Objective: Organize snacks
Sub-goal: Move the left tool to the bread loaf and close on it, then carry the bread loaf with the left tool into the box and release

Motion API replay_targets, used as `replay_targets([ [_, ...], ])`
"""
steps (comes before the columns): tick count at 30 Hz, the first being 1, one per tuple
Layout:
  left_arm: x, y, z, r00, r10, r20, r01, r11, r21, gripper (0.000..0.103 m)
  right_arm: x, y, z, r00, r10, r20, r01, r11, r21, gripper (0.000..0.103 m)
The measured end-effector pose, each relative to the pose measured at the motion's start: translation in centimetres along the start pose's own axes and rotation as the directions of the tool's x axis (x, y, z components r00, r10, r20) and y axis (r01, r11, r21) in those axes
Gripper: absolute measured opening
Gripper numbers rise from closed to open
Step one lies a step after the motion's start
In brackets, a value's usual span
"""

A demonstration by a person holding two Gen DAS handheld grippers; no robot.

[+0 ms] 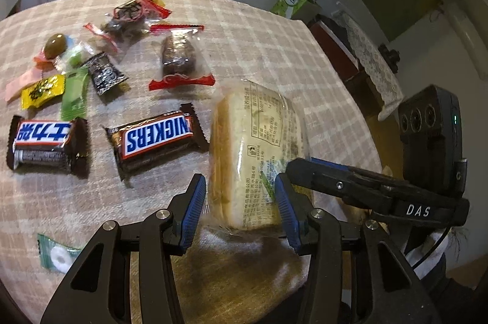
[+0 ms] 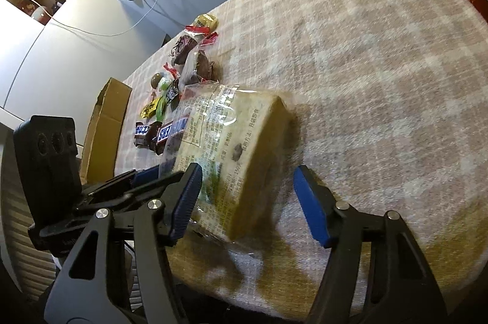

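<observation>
A wrapped bread slice pack (image 1: 259, 153) stands on edge on the checked cloth of the table (image 1: 259, 43), low and centre in the left wrist view. The left tool (image 1: 239, 212) has its two blue pads either side of the pack's near end; the right pad touches the clear wrapper, the left pad sits just beside it, and whether both press cannot be told for sure, though the pack stands upright between them as if pinched.

In the right wrist view the same pack (image 2: 231, 147) fills the middle of the frame. The right tool (image 2: 248, 203) straddles it with jaws apart: the left pad lies against the wrapper, the right pad stands clear of the pack with cloth showing between.

To the left of the pack in the left wrist view lie a Snickers bar (image 1: 155, 138), a second bar (image 1: 45, 145) at the left edge, a brown cake in a red-ended wrapper (image 1: 180, 58), and a scatter of small sweets (image 1: 76, 61) in the upper left. A mint in a green wrapper (image 1: 58, 255) lies alone at lower left. A cardboard box (image 2: 105, 122) stands beyond the table's left edge in the right wrist view.
</observation>
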State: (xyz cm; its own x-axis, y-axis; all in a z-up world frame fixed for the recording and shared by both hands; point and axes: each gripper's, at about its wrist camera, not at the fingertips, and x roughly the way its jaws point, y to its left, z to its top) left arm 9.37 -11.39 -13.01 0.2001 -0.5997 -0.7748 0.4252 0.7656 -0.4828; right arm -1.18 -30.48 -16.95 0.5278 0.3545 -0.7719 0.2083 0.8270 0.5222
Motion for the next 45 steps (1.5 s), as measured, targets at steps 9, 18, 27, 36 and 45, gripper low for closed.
replay_targets([
  [9,0.6,-1.0,0.3,1.0,0.023,-0.015,-0.022,0.999,0.043,0.047,0.4,-0.3,0.4,0.999,0.019,-0.027,-0.017,0.998,0.055,0.066],
  [18,0.9,-1.2,0.0,1.0,0.01,-0.017,-0.009,0.998,0.063,0.047,0.1,-0.7,0.0,0.998,0.035,-0.042,-0.031,0.997,0.077,0.066],
  [27,0.5,-2.6,-0.9,0.998,0.057,0.008,-0.057,0.991,0.121,0.047,0.3,0.2,-0.4,0.997,0.056,-0.05,-0.052,0.996,0.07,0.051],
  [36,0.0,-3.2,-1.4,0.996,0.079,0.034,-0.083,0.988,0.127,0.047,0.2,1.3,-0.4,0.999,0.015,-0.039,-0.013,0.999,0.035,0.05],
  [45,-2.0,-3.1,-1.7,0.992,0.092,0.089,-0.102,0.988,0.113,0.047,-0.3,3.6,-0.1,1.0,0.016,-0.024,-0.017,1.0,-0.005,0.05],
])
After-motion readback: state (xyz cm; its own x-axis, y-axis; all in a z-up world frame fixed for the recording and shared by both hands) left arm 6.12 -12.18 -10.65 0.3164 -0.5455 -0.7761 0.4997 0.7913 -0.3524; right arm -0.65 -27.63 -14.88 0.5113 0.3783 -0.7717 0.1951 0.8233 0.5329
